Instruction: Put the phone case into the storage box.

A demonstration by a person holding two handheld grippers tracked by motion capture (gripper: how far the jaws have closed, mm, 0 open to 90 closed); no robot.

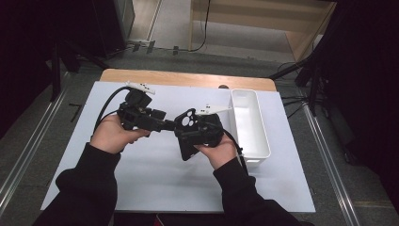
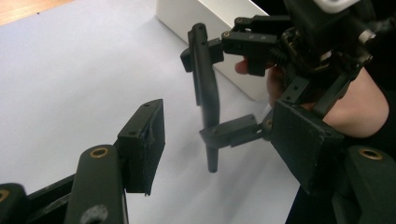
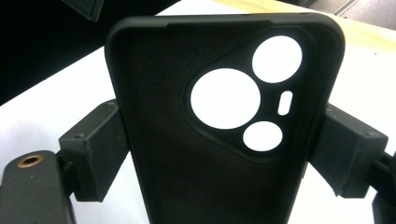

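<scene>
Right gripper (image 1: 188, 132) clamps a black phone case (image 3: 196, 154) by its long edges, held up over the white mat (image 1: 155, 183), camera cutouts away from the person. Left gripper (image 2: 219, 140) jaws apart, nothing between them, just beside the case's edge. White bin (image 1: 249, 122) stands close on the right, near the right hand (image 1: 221, 153). Wooden table edge (image 1: 188, 79) behind.

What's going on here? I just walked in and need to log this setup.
A person holds a gripper in each hand above the white table. The right gripper clamps a black phone case by its sides. The left gripper stands open next to it, empty. A white bin sits at the right.
</scene>
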